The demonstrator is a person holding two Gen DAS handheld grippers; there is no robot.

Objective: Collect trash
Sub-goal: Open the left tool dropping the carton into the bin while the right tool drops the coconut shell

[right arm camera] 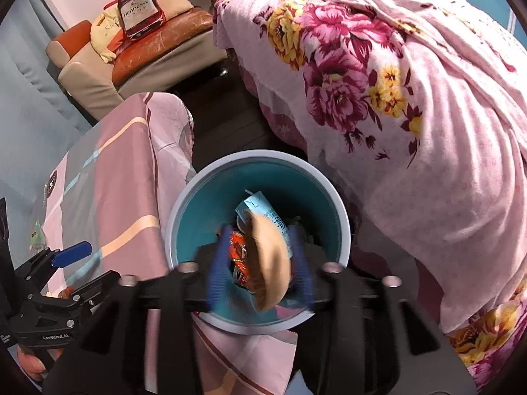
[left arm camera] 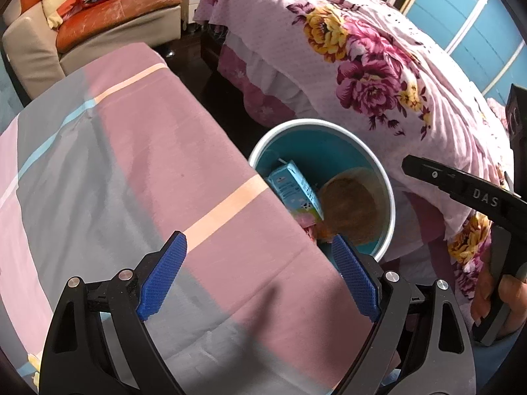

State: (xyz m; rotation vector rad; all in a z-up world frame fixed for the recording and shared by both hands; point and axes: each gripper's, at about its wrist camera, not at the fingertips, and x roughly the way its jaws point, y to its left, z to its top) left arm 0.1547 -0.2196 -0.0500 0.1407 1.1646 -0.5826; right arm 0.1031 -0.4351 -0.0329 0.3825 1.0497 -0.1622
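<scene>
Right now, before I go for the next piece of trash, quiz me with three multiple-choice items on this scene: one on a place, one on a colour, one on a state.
1. Where does the light-blue milk carton lie?
A. on the striped cloth
B. inside the round bin
C. on the sofa

2. What colour is the inside of the round white-rimmed bin?
A. teal
B. red
C. yellow

3. How do the left gripper's jaws stand?
A. shut on a carton
B. shut on nothing
C. open, holding nothing

Answers: 1 B, the carton leans against the bin's inner wall; 2 A, the inner wall is teal; 3 C, only the pink-and-grey striped cloth shows between the blue pads.
</scene>
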